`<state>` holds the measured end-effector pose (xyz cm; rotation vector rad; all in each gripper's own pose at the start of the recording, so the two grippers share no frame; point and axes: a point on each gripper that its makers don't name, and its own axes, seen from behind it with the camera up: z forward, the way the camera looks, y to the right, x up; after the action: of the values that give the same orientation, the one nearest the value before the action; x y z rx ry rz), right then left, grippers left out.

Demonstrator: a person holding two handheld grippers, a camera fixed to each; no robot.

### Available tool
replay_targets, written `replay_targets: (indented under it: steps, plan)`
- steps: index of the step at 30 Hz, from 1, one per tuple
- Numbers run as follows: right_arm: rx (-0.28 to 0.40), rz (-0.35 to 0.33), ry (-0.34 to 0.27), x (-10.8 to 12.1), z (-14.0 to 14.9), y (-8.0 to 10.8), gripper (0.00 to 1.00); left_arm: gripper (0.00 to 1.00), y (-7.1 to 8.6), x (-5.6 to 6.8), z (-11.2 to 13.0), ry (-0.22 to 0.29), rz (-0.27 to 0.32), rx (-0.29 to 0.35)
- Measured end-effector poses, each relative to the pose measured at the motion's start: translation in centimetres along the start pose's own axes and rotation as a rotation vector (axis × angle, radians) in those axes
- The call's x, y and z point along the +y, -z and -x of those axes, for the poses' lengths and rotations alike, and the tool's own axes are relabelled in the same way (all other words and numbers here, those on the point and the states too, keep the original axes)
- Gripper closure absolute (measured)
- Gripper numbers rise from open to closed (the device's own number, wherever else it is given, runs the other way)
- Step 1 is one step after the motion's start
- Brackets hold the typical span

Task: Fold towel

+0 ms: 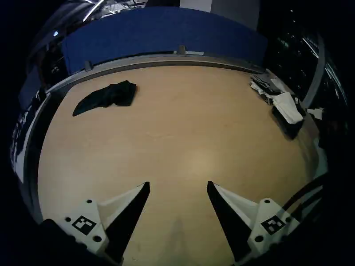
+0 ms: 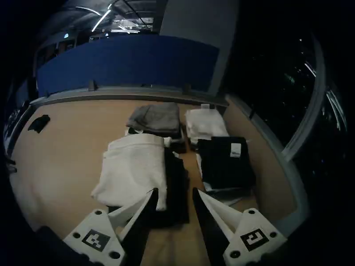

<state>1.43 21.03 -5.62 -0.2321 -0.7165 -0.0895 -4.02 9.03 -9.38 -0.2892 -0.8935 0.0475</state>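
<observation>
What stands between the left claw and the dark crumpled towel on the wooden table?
Nothing visible does. Only bare light wooden table lies between the open left claw and the dark crumpled towel; the stacked folded cloths sit far to the side.

Crumpled dark towel (image 1: 108,97), seemingly unfolded

The table (image 1: 186,133) lies open before the partition (image 1: 164,35); dark cloth (image 1: 106,97) near its left end, folded piles (image 1: 284,106) near its right.
</observation>
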Motion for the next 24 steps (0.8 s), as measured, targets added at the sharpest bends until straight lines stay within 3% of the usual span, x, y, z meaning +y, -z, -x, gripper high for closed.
replay_targets:
  steps: [9, 17, 24]
  plan:
    - [0.017, -0.061, 0.006, -3.2, -1.6, -1.7, 0.40, 0.05, 0.1, -0.1, 0.0, 0.005, -0.005, 0.000]
    - [0.043, -0.113, 0.026, -6.0, -3.7, -3.8, 0.02, 0.05, 0.3, -0.5, -0.1, 0.015, -0.017, 0.004]
    - [0.053, -0.136, 0.036, -7.1, -4.8, -4.9, 0.00, 0.05, 0.4, -1.0, -0.1, 0.025, -0.028, 0.006]
